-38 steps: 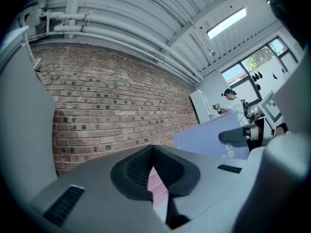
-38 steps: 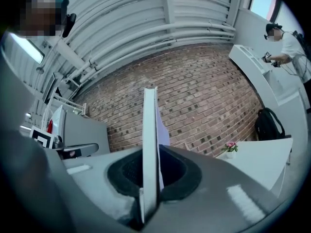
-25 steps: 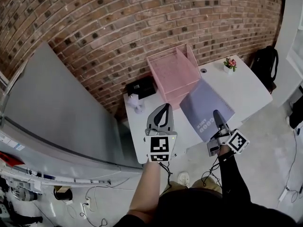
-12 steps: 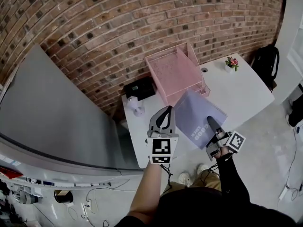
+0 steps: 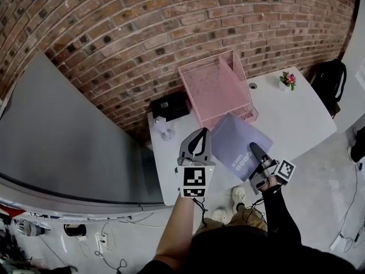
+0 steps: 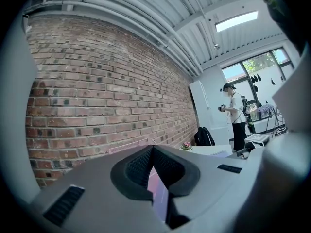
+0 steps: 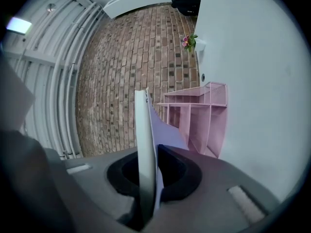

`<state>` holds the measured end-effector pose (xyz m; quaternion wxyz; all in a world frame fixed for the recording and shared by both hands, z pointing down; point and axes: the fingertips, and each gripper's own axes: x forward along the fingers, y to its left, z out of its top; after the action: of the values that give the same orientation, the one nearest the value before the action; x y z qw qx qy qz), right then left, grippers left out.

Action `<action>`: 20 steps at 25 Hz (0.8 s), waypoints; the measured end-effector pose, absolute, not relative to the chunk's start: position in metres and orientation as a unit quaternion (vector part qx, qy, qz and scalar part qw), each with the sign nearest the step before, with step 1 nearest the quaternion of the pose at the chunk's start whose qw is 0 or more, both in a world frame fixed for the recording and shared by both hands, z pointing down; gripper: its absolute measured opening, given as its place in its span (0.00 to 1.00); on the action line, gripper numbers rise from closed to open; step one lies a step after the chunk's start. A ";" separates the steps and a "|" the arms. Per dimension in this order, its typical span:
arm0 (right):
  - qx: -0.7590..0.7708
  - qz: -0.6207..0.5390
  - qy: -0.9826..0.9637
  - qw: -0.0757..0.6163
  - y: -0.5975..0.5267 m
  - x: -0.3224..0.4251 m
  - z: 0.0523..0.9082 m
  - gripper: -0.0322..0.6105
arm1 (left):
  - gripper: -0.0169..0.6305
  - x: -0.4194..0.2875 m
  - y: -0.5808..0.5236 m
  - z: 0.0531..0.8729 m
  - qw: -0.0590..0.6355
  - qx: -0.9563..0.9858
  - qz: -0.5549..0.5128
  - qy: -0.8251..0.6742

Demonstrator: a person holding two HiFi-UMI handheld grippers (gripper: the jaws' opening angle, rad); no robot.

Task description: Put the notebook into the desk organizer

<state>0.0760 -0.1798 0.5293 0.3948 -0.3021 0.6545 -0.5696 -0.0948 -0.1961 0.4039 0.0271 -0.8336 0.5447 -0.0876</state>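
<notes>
Desk, white, carries the pink mesh desk organizer at its far left. The lavender notebook is just on the organizer's near side, clamped by its near edge in the right gripper. The left gripper is closed and empty. Gripped by one edge, the notebook could sag and snag the organizer's front rim. Since a second ago it has come lower and flatter.
</notes>
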 end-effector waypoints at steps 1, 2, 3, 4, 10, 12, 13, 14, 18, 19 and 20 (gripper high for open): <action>-0.303 -0.576 0.651 0.390 -0.185 0.078 0.534 0.10 | 0.04 -0.093 -0.201 0.405 0.026 -0.832 -0.089 0.547; -0.302 -0.581 0.648 0.389 -0.190 0.082 0.537 0.10 | 0.04 -0.091 -0.206 0.406 0.025 -0.830 -0.091 0.549; -0.299 -0.585 0.645 0.391 -0.194 0.087 0.539 0.10 | 0.04 -0.088 -0.211 0.408 0.023 -0.829 -0.092 0.551; -0.298 -0.590 0.640 0.392 -0.199 0.092 0.541 0.10 | 0.04 -0.085 -0.216 0.410 0.021 -0.829 -0.093 0.551; -0.318 -0.623 0.591 0.402 -0.233 0.133 0.572 0.10 | 0.04 -0.068 -0.247 0.416 0.014 -0.824 -0.099 0.557; -0.323 -0.626 0.583 0.405 -0.243 0.142 0.577 0.10 | 0.04 -0.063 -0.256 0.418 0.012 -0.822 -0.102 0.560; -0.326 -0.627 0.582 0.402 -0.247 0.144 0.579 0.10 | 0.04 -0.060 -0.260 0.420 0.011 -0.821 -0.104 0.562; -0.327 -0.628 0.584 0.396 -0.250 0.145 0.581 0.10 | 0.04 -0.058 -0.264 0.421 0.010 -0.820 -0.106 0.563; -0.333 -0.647 0.572 0.380 -0.254 0.146 0.600 0.10 | 0.04 -0.048 -0.279 0.427 0.009 -0.817 -0.110 0.566; -0.329 -0.653 0.565 0.382 -0.254 0.146 0.603 0.10 | 0.04 -0.046 -0.282 0.428 0.008 -0.816 -0.111 0.567; -0.321 -0.657 0.562 0.386 -0.253 0.146 0.603 0.10 | 0.04 -0.044 -0.285 0.429 0.007 -0.815 -0.112 0.568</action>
<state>0.1456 -0.2534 0.6034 0.3859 -0.3214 0.5623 -0.6570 -0.0444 -0.2846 0.4289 0.0073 -0.8151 0.5684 -0.1117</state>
